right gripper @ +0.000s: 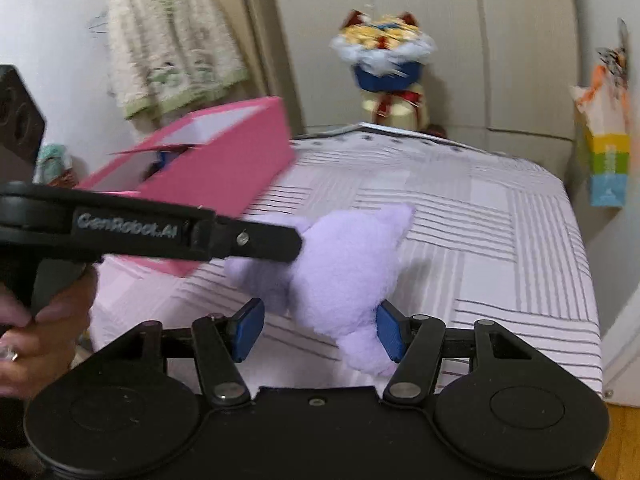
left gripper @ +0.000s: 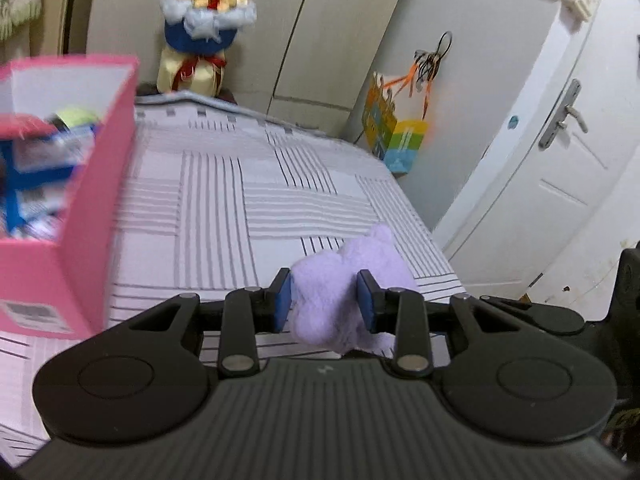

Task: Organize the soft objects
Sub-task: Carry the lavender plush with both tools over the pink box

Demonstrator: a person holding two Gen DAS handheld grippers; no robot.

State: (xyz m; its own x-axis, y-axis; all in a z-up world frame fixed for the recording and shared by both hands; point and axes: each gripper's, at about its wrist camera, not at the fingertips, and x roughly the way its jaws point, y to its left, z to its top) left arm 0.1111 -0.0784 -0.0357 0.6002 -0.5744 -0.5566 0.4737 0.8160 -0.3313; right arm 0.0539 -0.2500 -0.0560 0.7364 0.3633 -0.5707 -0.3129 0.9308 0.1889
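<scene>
A lilac plush toy hangs above the bed, pinched between the blue pads of my left gripper, which is shut on it. In the right wrist view the same plush toy is held from the left by the left gripper's black finger. My right gripper sits under the toy with its jaws apart. Its right pad touches the toy's lower end. Its left pad stands clear of it. A pink open box rests on the bed's left side.
The bed carries a grey-striped sheet. Blue and white items lie in the box. A toy bouquet stands behind the bed by the wardrobe. A colourful gift bag hangs at the right, near a white door. A person's hand grips the left tool.
</scene>
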